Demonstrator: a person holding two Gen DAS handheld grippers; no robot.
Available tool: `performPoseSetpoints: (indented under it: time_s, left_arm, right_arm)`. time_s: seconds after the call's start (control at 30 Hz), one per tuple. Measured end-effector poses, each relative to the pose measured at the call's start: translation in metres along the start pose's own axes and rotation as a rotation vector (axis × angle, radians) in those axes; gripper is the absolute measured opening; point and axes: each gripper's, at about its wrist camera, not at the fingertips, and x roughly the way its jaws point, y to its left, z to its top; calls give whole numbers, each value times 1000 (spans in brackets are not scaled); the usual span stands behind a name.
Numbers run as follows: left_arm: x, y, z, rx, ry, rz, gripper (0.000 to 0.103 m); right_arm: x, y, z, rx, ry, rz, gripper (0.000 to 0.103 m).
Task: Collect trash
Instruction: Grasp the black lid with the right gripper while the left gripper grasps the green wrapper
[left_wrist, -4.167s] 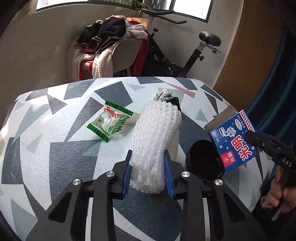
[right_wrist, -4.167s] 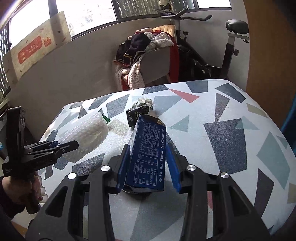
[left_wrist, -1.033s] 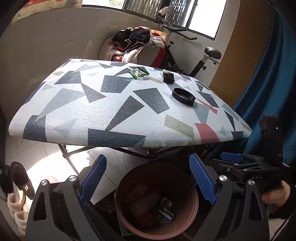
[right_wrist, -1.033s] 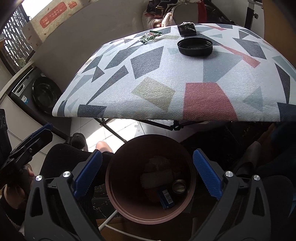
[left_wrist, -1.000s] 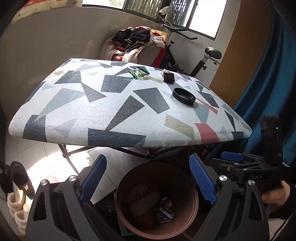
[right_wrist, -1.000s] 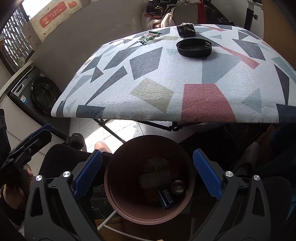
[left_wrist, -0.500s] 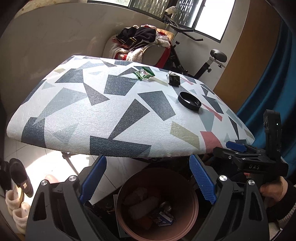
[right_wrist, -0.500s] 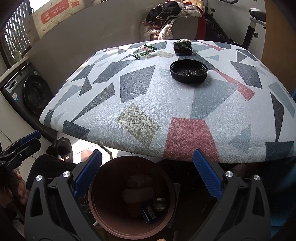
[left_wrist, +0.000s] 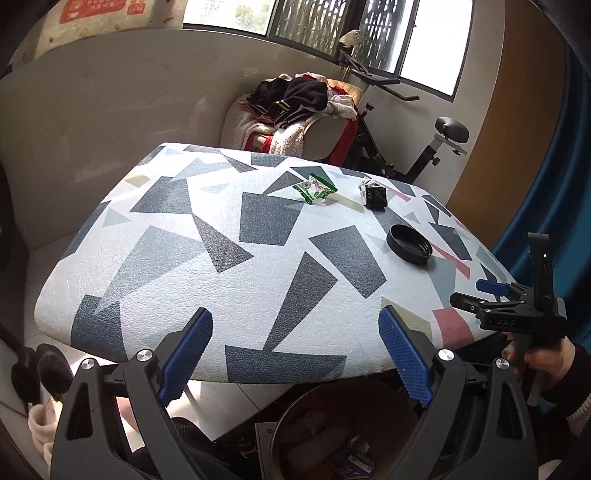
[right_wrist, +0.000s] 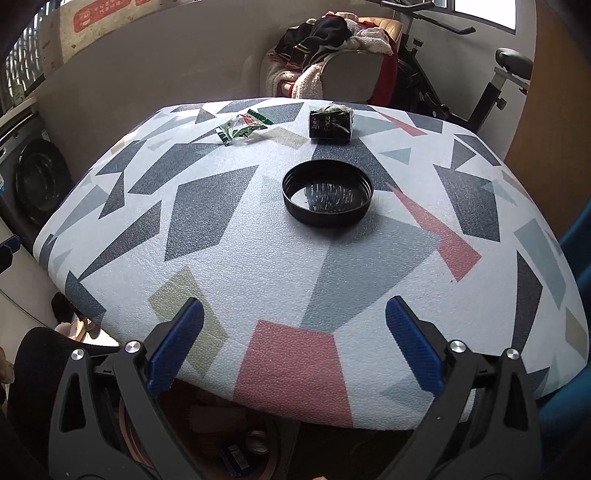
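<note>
Both grippers are hanging spread wide and carrying nothing at the near edge of the table (left_wrist: 258, 288): your left gripper (left_wrist: 295, 354) is hovering over the near left of the patterned top, and your right gripper (right_wrist: 293, 341) is hovering over the near middle, its camera looking straight down the cloth at what is waiting to be picked up. In the left view you are seeing the right gripper (left_wrist: 476, 293) from the side at the table's near right edge, your hand (left_wrist: 546, 363) wrapped around its handle.

Three pieces of trash are lying on the table. A black lid (right_wrist: 328, 197) is sitting rim-up near the middle, closest to you and squarely ahead of the right gripper. Farther back, a crumpled green wrapper (right_wrist: 242, 129) is lying to the left and a small dark packet (right_wrist: 330, 124) to the right, well apart from each other and from the lid.

Below the near edge, a brown bin (left_wrist: 291, 417) is standing on the floor and holding several items, so you are judged to be partway through. Its place under the near rim is keeping every drop short. With the jaws parted this wide, either gripper seems ready for the lid, which is likely your next pickup; its low wall may call for a grip across the rim.
</note>
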Motion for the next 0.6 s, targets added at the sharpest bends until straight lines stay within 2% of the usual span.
performPoseSetpoints:
  time_s: [0.37, 0.6]
  left_arm:
    - [37, 17, 12, -36, 25, 1, 89]
    - [58, 19, 13, -48, 48, -18, 89]
  right_arm:
    - [44, -24, 34, 44, 33, -36, 97]
    - [68, -26, 58, 67, 64, -16, 97]
